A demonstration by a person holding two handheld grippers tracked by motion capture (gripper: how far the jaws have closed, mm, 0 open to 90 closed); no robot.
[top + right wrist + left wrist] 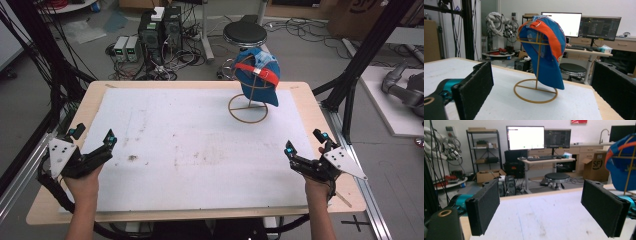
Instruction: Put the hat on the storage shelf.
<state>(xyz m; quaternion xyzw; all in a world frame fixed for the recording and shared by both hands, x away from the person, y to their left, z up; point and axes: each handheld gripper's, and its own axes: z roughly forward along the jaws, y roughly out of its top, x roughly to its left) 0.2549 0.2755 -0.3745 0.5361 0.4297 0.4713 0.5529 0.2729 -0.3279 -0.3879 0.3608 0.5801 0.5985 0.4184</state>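
White sheeting (190, 165) covers most of the wooden table (40, 210), stained in a few spots near the middle and bare of loose items. At the lower left of the high view, the left gripper (93, 136) rests by the table's edge in the person's left hand (85, 182), its jaws spread wide and holding nothing; in the left gripper view the two black pads (484, 207) stand well apart with only white sheet between them. This looks like a parked, ready stance, kept low and out of the way.

Toward the upper right of centre stands a thin wire stand (248, 107) with a ring base, and on it hangs a blue cap (260, 80) with an orange-red band, draped tilted over the frame so the crown keeps its shape and the brim points down. The right gripper view shows the cap (546, 50) straight ahead, framed between its own jaws.

At the lower right, the right gripper (305, 142) is likewise released and empty, well apart from the stand but aimed toward it. Judging from that aim, the cap is the thing to be worked on, and the reach has not yet begun.
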